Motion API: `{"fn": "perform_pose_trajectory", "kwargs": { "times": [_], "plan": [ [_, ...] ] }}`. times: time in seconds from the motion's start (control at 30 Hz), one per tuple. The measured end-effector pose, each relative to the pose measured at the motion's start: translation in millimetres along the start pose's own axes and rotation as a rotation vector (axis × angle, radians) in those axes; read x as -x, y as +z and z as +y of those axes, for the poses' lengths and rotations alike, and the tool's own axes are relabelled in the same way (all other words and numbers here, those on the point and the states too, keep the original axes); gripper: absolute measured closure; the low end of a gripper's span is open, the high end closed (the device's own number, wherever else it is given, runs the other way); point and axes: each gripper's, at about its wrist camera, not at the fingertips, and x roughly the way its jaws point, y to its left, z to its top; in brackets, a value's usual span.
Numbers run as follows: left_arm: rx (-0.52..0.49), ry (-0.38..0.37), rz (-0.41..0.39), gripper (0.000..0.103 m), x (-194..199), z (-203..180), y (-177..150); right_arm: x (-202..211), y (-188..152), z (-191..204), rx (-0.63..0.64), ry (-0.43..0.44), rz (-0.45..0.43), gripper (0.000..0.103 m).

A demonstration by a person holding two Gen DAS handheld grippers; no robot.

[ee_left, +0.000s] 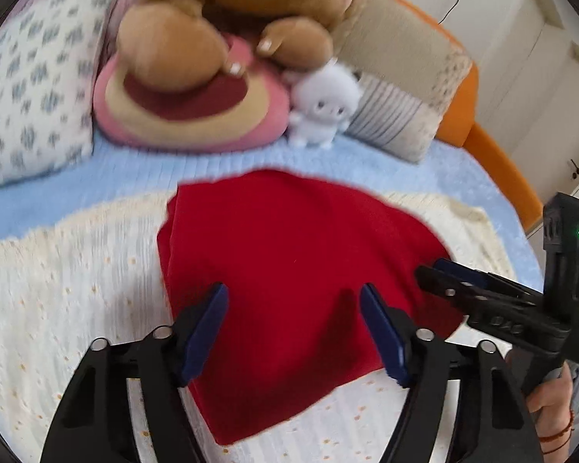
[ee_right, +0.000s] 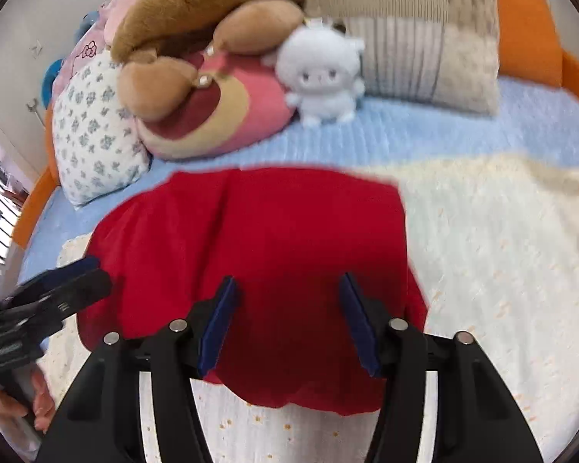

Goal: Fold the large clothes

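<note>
A red garment [ee_left: 289,239] lies folded flat on a cream blanket [ee_left: 77,289] on the bed. My left gripper [ee_left: 294,289] hovers over its near half, jaws wide apart, with only flat cloth beneath them. In the right wrist view the red garment [ee_right: 258,231] fills the middle, and my right gripper [ee_right: 288,279] stands open above its near edge, its pads not pressing any cloth. From the left wrist view the right gripper [ee_left: 430,266] reaches in at the garment's right edge. The left gripper [ee_right: 96,270] shows at the garment's left edge.
Behind the garment, on the light blue sheet [ee_right: 405,135], lie a floral pillow [ee_right: 96,142], a big brown plush toy [ee_right: 212,4], a pink round cushion [ee_right: 231,115], a small white plush [ee_right: 324,73] and a beige pillow [ee_right: 424,38]. An orange bed frame [ee_right: 529,27] rims the bed.
</note>
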Motion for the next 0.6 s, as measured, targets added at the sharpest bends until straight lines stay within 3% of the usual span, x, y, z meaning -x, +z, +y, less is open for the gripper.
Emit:
{"fn": "perform_pose_trajectory", "kwargs": {
  "times": [0.17,0.3,0.37,0.43,0.5,0.6],
  "plan": [
    [-0.013,0.005,-0.017,0.032,-10.4,5.0,-24.5,-16.0,-31.8,-1.8,-0.001,0.039,-0.042,0.048],
    [-0.008,0.002,-0.007,0.031,-11.0,6.0,-16.9,-13.3,-24.8,5.2,0.012,0.007,-0.02,0.047],
    [0.005,-0.037,0.014,0.029,1.9,8.3,-10.2,-3.9,-19.7,3.4,-0.011,0.039,0.008,0.033],
    [0.054,-0.108,0.008,0.019,19.7,17.2,-8.9,21.3,-21.3,-6.3,-0.051,0.137,-0.013,0.011],
    [0.121,-0.167,-0.008,0.01,40.7,32.4,-14.3,45.7,-24.8,-23.3,-0.092,0.17,-0.027,0.007],
    [0.262,-0.272,0.042,0.01,45.0,59.8,-30.2,56.7,-38.2,-68.5,-0.279,0.272,0.026,0.005]
  ]
}}
